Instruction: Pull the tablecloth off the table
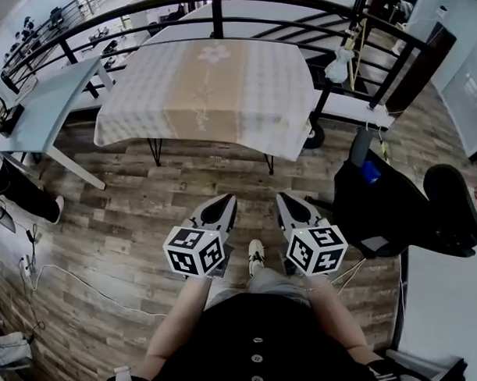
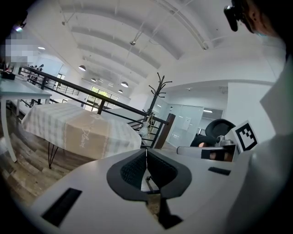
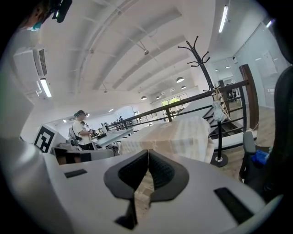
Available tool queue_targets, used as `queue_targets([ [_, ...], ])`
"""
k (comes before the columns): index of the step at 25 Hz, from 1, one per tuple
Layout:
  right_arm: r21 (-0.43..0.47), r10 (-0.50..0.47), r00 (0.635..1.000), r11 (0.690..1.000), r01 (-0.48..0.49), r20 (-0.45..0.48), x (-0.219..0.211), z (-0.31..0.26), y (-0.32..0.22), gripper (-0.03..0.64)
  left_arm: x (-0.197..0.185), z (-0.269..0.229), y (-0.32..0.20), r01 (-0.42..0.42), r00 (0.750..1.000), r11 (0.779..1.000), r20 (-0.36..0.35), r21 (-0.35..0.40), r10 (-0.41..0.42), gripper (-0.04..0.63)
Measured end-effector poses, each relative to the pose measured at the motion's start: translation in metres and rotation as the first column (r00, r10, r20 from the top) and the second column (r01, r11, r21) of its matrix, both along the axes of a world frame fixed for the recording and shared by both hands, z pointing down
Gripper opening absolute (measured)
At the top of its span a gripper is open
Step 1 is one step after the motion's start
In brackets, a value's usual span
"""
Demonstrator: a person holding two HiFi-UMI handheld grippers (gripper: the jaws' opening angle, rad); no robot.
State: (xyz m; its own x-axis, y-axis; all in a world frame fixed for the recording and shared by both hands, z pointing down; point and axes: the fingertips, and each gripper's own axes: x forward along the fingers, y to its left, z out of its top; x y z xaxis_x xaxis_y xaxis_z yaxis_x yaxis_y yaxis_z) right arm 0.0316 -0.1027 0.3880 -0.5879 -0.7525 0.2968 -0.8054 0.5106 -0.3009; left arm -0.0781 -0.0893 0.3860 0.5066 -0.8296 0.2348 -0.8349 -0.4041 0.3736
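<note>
**Current step: approach, before contact.** The checked white-and-grey tablecloth with a beige centre band [image 1: 203, 87] lies fully spread on the table with black hairpin legs [image 1: 155, 150]. The table stands in front of the black metal railing [image 1: 229, 2]. Both grippers are held close to the person's body over the wood-plank floor [image 1: 144, 198], well apart from the table.

**Jaw state.**
- Left gripper [image 1: 225, 202]: the left gripper view shows the ribbed pads [image 2: 135, 170] pressed together with nothing between them.
- Right gripper [image 1: 289, 202]: the right gripper view shows the jaws closed in the same way, and empty.

**Orientation of the cloth.**
- The beige band runs from the near edge of the table to the far edge, straight away from the person.
- A flower motif lies at the far end of the band.
- The cloth looks somewhat wider across than deep, but the steep view leaves its long axis uncertain.
- The near hem hangs over the table edge and faces the grippers. Draped corners fall at left and right.

**Next move, as judged.**
1. Close the distance to the table.
2. Open both jaws.
3. Pinch the hanging near hem, one gripper on each side of the band.
4. Draw evenly along the band's line so that the cloth slides off without skewing.
</note>
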Motion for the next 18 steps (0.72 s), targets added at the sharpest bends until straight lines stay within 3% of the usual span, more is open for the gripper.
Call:
queue_targets([
  [10, 0.004, -0.032, 0.999, 0.999, 0.032, -0.011, 0.015, -0.004, -0.135, 0.028, 0.019, -0.002, -0.133, 0.022, 1.000, 1.000, 0.011, 0.002, -0.022, 0.017],
  [18, -0.052, -0.001, 1.000, 0.999, 0.000, -0.011, 0.034, 0.009, -0.185, 0.028, 0.035, 0.008, -0.183, 0.003, 1.000, 0.999, 0.005, -0.047, -0.003, 0.017],
])
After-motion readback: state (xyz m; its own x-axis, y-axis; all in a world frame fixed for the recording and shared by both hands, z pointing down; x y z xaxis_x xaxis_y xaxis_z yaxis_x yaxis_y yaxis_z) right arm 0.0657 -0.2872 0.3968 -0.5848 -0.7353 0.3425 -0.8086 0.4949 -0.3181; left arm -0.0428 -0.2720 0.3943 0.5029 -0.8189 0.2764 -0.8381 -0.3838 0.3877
